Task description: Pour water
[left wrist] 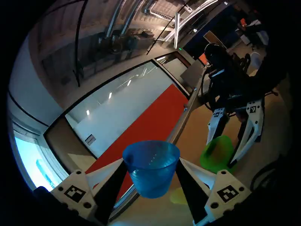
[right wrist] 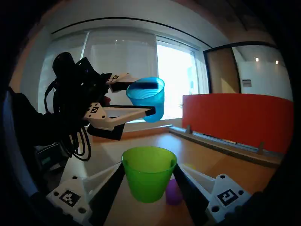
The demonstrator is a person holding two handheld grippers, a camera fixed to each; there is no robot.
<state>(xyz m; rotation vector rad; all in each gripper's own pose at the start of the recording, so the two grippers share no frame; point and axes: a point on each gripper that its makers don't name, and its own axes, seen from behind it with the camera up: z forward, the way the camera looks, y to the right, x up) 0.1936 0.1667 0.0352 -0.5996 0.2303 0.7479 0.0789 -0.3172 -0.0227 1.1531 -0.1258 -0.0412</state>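
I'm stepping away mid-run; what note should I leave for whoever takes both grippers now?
Left gripper: shut on the blue cup, raised in the air, roughly upright.
Right gripper: shut on the green cup, down by the wooden table.
Done: both cups gripped; blue is higher than green and apart from it.
Left: bring blue over green, tilt, pour. No stream visible.

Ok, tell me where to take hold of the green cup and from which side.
Grip the green cup across its side wall, below the rim, coming in level from the side, as the right tool does here. It is upright, mouth up, and widens toward the rim, so a side hold leaves the mouth free and should resist slipping down.
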